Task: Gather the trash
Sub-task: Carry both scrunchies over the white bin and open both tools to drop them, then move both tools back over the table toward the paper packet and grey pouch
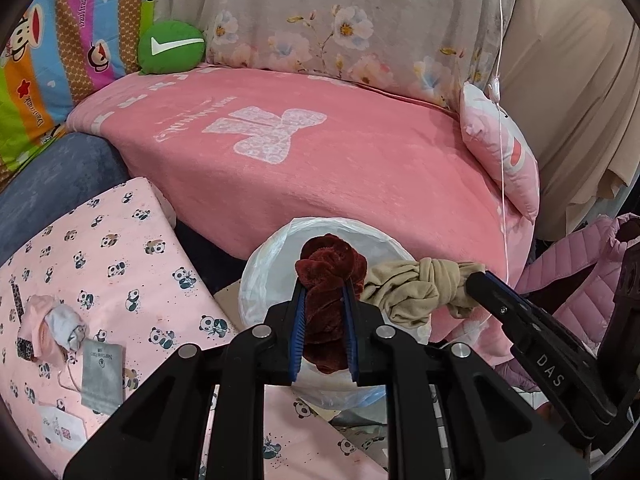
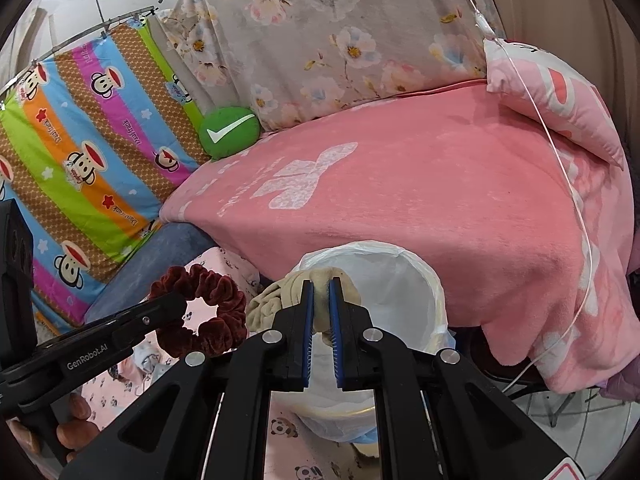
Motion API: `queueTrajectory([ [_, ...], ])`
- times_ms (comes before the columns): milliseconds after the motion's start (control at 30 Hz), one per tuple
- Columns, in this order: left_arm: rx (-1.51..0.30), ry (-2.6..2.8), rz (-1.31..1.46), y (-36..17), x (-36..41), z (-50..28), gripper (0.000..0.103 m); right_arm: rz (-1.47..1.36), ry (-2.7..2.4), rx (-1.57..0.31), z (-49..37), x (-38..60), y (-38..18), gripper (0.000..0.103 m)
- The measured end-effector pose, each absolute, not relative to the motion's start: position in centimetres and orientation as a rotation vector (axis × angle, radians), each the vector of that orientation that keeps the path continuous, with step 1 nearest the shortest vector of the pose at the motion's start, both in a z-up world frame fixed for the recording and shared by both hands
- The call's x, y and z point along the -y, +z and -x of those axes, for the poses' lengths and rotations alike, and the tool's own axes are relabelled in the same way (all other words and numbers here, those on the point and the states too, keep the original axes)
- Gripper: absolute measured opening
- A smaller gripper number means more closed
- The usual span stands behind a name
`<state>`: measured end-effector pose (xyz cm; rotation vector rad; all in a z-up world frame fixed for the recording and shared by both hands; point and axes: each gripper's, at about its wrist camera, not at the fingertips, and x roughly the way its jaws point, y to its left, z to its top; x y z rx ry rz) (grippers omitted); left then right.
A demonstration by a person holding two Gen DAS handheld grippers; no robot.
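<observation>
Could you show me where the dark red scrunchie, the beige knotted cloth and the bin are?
Scrunchie point(image 2: 208, 312): right wrist view, on its velvet ring, right side.
Cloth point(image 1: 416, 288): left wrist view, on the knotted middle.
Bin point(image 2: 424, 280): right wrist view, on the white liner at its rim.

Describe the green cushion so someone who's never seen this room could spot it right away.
Start at the big pink blanket covering the bed. At its far left corner, wedged between the striped monkey-print quilt and the grey floral bedding, sits the small round green cushion. It alone is plain green, marked with a white tick.
</observation>
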<state>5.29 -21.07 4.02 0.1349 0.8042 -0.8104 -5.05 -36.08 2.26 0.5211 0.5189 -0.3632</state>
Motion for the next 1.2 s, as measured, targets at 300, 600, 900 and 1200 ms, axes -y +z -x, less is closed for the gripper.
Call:
queueTrajectory([
  [300, -0.817, -0.816, -0.138, 3.5, 21.9, -5.5, 0.018, -0.525, -0.362, -0.525, 4.5, 36.2, 2.0, 0.010],
  [600, -0.783, -0.742, -0.113, 3.8, 21.4, -5.6, 0.073, -0.512, -0.372, -0.533, 4.2, 35.7, 1.8, 0.025],
  [900, -0.769, -0.704, -0.122, 3.6, 20.1, -5.6, 0.073, -0.494, -0.351, -0.551, 3.9, 34.4, 1.8, 0.043],
  [1200, -0.791, -0.640, -0.084, 3.3, 17.1, -6.2, 0.073, -0.465, -0.305, -0.573, 3.2, 32.0, 2.0, 0.050],
])
